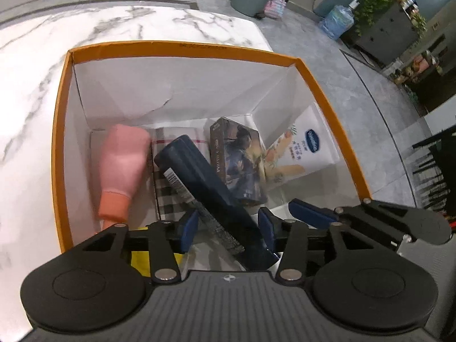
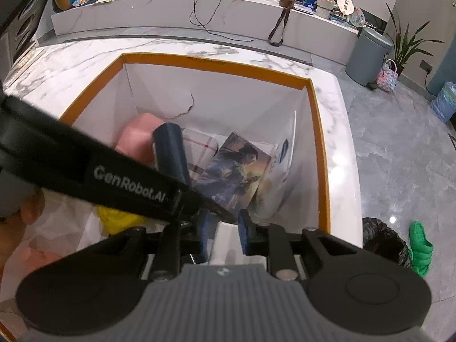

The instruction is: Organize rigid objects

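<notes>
Already the orange-rimmed box (image 1: 61, 131) on the marble table (image 1: 34, 57) holds most of the load: a pink bottle (image 1: 122, 168), a plaid-patterned box (image 1: 171, 199), an illustrated box (image 1: 242, 162) and a white carton (image 1: 307, 148) lie or lean inside, so the sorting looks well advanced. The long dark blue box (image 1: 199, 176), glossy with a barcode label, slants over the plaid one between the spread fingers of the left gripper (image 1: 228, 229), whose pads seem clear of it. The right gripper (image 2: 223, 235) hangs over the box's near corner with its fingers slightly parted, pinching nothing I can make out.
</notes>
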A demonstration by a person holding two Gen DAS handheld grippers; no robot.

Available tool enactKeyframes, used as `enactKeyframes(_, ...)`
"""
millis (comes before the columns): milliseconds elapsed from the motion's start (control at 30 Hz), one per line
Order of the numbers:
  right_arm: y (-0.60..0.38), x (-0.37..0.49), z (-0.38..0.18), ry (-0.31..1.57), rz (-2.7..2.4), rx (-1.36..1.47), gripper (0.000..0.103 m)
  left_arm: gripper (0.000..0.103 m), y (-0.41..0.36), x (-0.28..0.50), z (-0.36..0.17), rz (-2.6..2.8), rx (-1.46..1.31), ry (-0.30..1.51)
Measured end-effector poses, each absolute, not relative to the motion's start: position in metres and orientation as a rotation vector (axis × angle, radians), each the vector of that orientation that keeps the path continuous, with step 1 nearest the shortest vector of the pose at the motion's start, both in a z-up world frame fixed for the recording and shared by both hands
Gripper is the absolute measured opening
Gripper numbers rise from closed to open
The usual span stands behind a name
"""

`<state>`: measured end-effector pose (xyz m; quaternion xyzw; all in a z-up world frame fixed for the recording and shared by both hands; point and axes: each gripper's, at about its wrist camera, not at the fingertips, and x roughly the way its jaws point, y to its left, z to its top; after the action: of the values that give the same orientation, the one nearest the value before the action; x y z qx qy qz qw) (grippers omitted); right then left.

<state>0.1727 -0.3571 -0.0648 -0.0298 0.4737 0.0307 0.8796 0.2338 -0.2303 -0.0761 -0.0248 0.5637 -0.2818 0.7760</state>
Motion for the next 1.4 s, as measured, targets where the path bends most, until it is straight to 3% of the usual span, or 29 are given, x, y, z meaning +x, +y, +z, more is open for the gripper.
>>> enactKeyframes(200, -0.355, 0.169, -0.06, 0.989, 0.069, -0.063, 0.032, 0.073, -0.228, 0.224, -0.06, -0.597, -0.013, 1.161)
enactKeyframes(300, -0.354, 0.163, -0.05, 0.969, 0.06, -0.073, 0.051, 0.077, -0.226, 0.219, -0.048, -0.604, 0.003, 1.118)
enactKeyframes(367, -0.354, 0.158, -0.041, 0.947, 0.055, -0.07, 0.054, 0.08, -0.222, 0.212, -0.037, -0.602, 0.016, 1.078)
enactKeyframes(400, -0.355, 0.154, -0.036, 0.94, 0.054, -0.063, 0.055, 0.086, -0.22, 0.208, -0.032, -0.592, 0.024, 1.058)
enactKeyframes(667, -0.35, 0.119, 0.005, 0.845, 0.039, -0.015, 0.078, 0.09, -0.187, 0.16, 0.018, -0.517, 0.117, 0.819)
enactKeyframes(867, -0.336, 0.085, 0.033, 0.76, 0.037, 0.033, 0.084, 0.093, -0.162, 0.107, 0.051, -0.421, 0.244, 0.569)
enactKeyframes(967, -0.329, 0.066, 0.045, 0.718, 0.026, 0.067, 0.094, 0.097, -0.15, 0.078, 0.063, -0.362, 0.29, 0.438)
enactKeyframes(1033, -0.322, 0.052, 0.051, 0.691, 0.019, 0.085, 0.094, 0.103, -0.14, 0.062, 0.072, -0.341, 0.272, 0.398)
enactKeyframes(1400, -0.269, -0.018, 0.058, 0.529, -0.044, 0.122, 0.1, 0.103, -0.074, 0.027, 0.07, -0.282, 0.046, 0.468)
